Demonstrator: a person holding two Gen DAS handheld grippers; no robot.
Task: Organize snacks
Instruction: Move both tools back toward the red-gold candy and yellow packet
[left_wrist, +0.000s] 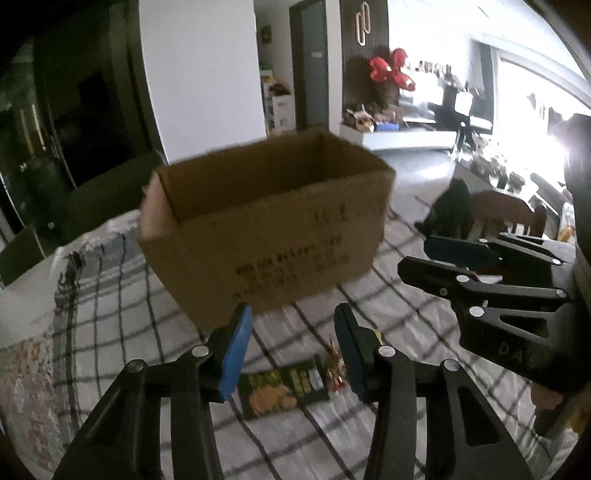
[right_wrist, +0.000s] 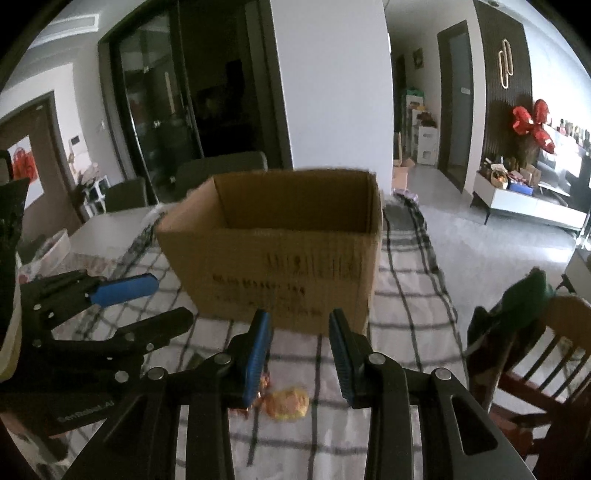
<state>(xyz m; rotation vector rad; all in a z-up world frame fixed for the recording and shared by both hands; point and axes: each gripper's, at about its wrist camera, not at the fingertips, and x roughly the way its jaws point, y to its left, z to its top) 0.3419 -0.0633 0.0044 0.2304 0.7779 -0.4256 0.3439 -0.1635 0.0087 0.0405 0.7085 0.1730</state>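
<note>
Below the left gripper (left_wrist: 291, 347): a dark green packet (left_wrist: 282, 387) lies flat on the checked cloth (left_wrist: 110, 295), seen between the parted fingers, with a small red-gold sweet (left_wrist: 334, 369) just to its right.
Below the right gripper (right_wrist: 299, 350): a yellow wrapped snack (right_wrist: 290, 402) sits between its fingers, and a coppery sweet (right_wrist: 264, 384) is partly hidden behind its left pad.
Ahead of both: the box (right_wrist: 280, 251) stands upright and open on the worktop (right_wrist: 406, 295), just beyond the fingertips.
Left gripper state: released, jaws apart, nothing pressed between the pads.
Right gripper state: released too, a narrower gap, not touching the snack.
Progress: the snacks in view lie loose on the cloth, none gripped; whether the box already holds anything cannot be told, as its floor is hidden.
Left to do: by my reading, each gripper must close on the snack beneath it, then lift it into the box.
Neighbours: each gripper shows in the other's view, side by side and near; a wooden chair (right_wrist: 546, 362) stands right of the worktop.
</note>
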